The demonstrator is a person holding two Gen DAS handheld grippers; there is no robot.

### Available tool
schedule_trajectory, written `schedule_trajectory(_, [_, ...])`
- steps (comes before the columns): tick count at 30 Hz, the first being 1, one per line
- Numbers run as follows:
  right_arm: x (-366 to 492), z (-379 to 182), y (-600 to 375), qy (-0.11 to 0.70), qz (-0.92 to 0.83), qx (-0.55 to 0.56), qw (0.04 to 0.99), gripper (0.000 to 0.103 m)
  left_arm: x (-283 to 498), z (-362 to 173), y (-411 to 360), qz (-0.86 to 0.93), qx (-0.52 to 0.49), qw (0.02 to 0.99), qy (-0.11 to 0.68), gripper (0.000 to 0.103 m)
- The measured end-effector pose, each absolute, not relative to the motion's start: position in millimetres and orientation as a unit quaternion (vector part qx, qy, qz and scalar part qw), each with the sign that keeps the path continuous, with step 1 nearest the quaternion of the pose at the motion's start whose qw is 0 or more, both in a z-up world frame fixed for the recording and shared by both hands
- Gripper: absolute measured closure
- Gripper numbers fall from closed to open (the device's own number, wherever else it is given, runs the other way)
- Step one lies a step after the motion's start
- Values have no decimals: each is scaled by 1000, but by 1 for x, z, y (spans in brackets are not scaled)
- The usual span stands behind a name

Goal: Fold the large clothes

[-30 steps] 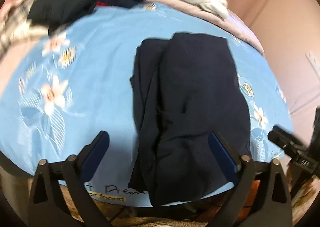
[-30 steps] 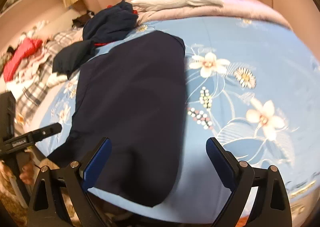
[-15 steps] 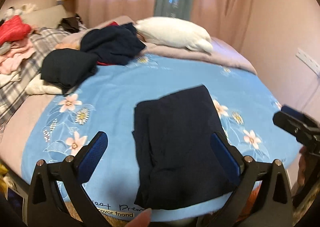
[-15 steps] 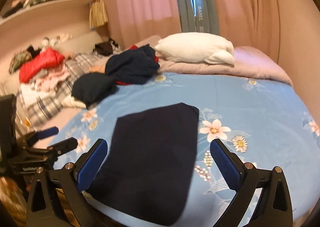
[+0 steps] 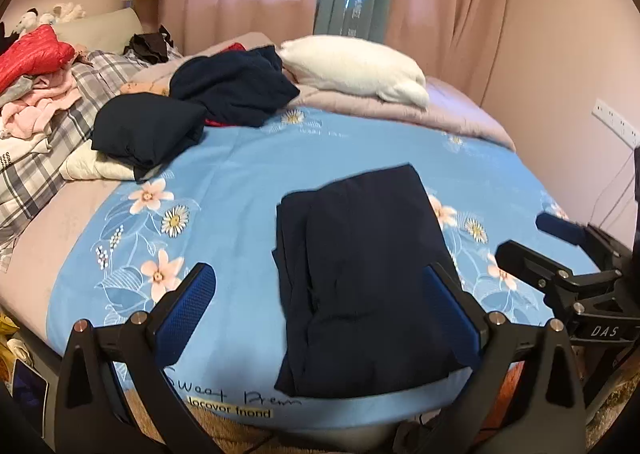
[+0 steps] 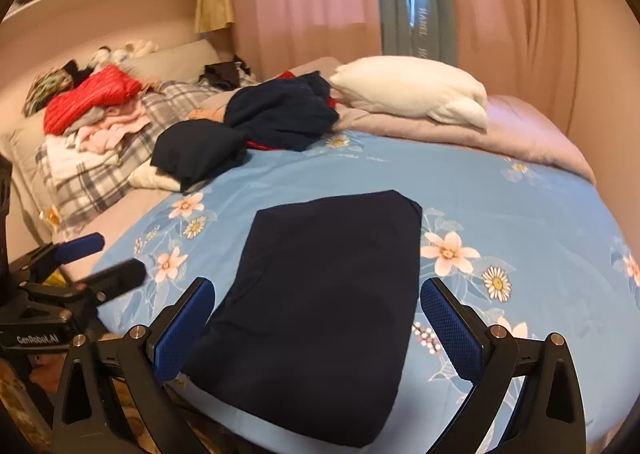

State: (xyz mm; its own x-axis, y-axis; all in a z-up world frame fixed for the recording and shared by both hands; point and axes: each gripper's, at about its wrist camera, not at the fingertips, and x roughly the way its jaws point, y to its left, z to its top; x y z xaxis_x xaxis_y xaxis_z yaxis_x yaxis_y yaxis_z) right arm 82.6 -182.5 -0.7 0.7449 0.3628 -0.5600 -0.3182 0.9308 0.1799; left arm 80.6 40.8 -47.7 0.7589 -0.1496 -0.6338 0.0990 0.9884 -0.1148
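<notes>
Two grippers, left (image 5: 320, 318) and right (image 6: 316, 324), hover above folded navy garment (image 5: 360, 278) on bed (image 5: 240, 181); jaws wide apart, holding nothing.

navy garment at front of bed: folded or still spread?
Folded. The navy garment lies as a compact rectangle on the blue floral cover, layered edges stacked along its left side.
</notes>
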Motion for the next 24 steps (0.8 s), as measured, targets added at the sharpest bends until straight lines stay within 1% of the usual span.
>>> schedule_trajectory(10, [85, -15, -178, 338, 160, 26, 927, 1, 77, -59, 29, -85, -23, 928, 362, 0])
schedule_trajectory(19, [86, -18, -181, 350, 144, 36, 925, 1, 84, -70, 23, -92, -22, 916, 389, 0])
schedule_trajectory(24, [86, -21, -177, 357, 144, 30, 923, 1, 85, -72, 21, -95, -21, 915, 392, 0])
